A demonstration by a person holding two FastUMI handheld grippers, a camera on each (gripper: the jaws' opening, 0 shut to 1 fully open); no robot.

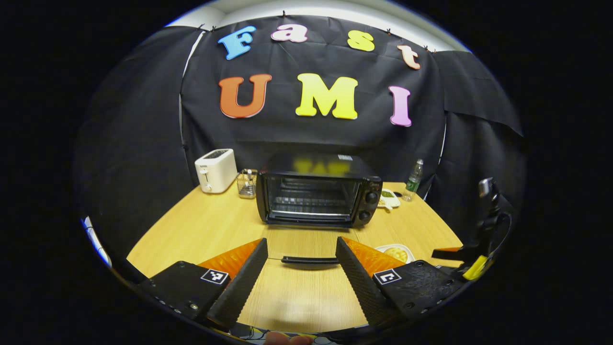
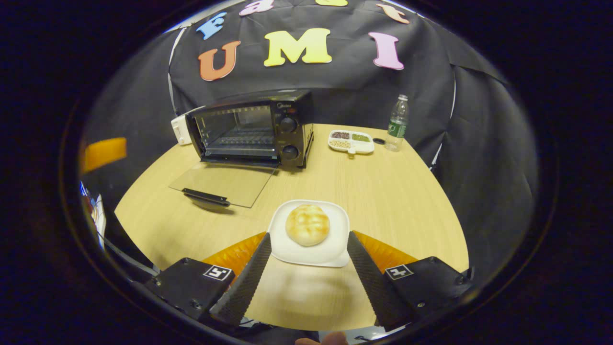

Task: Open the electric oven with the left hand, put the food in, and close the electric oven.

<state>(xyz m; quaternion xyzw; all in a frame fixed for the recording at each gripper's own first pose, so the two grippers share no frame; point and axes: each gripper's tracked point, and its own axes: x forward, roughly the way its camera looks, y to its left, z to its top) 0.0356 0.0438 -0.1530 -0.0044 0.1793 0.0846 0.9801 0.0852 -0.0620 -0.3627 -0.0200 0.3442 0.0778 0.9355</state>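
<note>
The electric oven (image 2: pixel 251 129) stands at the back of the wooden table (image 2: pixel 383 191), and its glass door (image 2: pixel 222 182) is folded down flat onto the table top, with the dark handle (image 2: pixel 207 197) at the front edge. In the left gripper view the oven's inside racks are visible through the open front. The bun (image 2: pixel 307 224) lies on a white plate (image 2: pixel 330 254) in front of the oven, near the table's front edge.

The right gripper (image 2: pixel 309 273) is spread wide, holding nothing, and the plate sits just ahead of the fingers, between them. The left gripper (image 1: pixel 301 273) is also released and empty; the door handle (image 1: pixel 310 260) lies between its two fingers, not touched by them.

Behind the oven stand a white toaster (image 1: pixel 216 170) and a small wire basket (image 1: pixel 247 183). To the other side are a divided snack dish (image 2: pixel 351 141) and a water bottle (image 2: pixel 397 122).
</note>
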